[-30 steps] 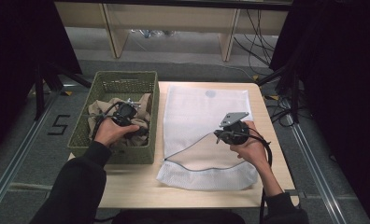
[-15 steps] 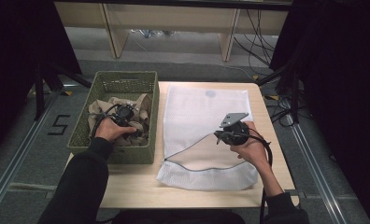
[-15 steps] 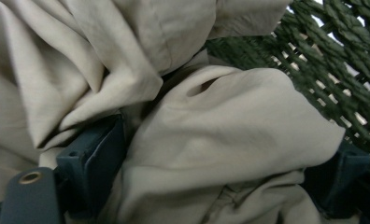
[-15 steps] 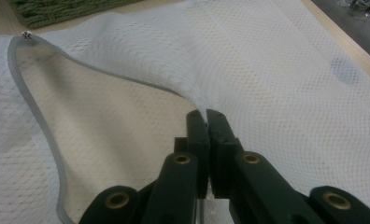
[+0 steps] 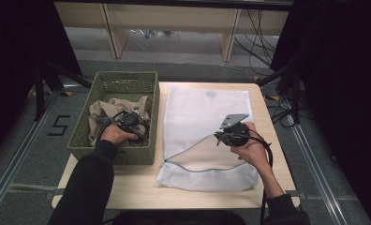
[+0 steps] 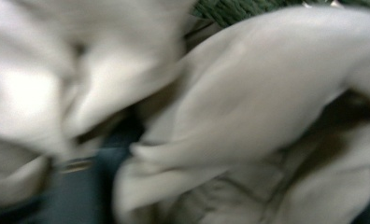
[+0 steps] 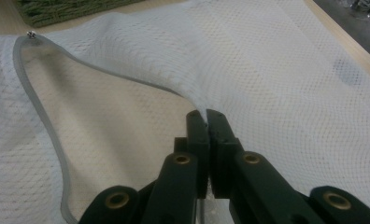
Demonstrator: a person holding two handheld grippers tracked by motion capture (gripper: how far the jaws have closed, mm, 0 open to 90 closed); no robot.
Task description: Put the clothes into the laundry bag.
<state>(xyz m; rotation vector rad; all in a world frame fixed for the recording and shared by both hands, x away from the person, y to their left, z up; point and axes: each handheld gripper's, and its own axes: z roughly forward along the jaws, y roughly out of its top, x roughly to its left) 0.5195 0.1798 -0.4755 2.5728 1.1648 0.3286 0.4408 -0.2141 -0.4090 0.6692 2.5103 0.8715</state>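
High view, left to right. A green woven basket (image 5: pixel 115 84) stands at the left edge of the wooden table (image 5: pixel 141 185), just beside the white mesh bag (image 5: pixel 202 112). Crumpled beige cloth (image 5: pixel 104 110) lies inside the basket. The left gripper (image 5: pixel 129 121), held in the person's left hand (image 5: pixel 115 135), is lowered into the basket and sits among the cloth; a black cable trails from it. Its jaws have just been closing. The left gripper view is blurred and shows folds of the beige cloth (image 6: pixel 248 116) very close to the lens, with a strip of basket wall (image 6: pixel 230 11) at the top; the jaws themselves cannot be made out, so whether they have caught the cloth cannot be told.

The mesh bag lies flat on the middle of the table, with a grey zip edge (image 5: pixel 193 166) curving across its near end, where the mouth stands open. The right gripper (image 5: pixel 221 137), held in the right hand (image 5: pixel 251 150) and topped by a grey three-cornered plate (image 5: pixel 234 120), rests at the bag's right side. In the right gripper view the two black jaws are pressed together on the upper layer of the mesh bag (image 7: pixel 286 93) and hold it lifted, so the tabletop shows through the lower layer inside the opening. The grey zip edge (image 7: pixel 47 126) runs round the left of that opening, ending at a small metal pull (image 7: pixel 31 33).
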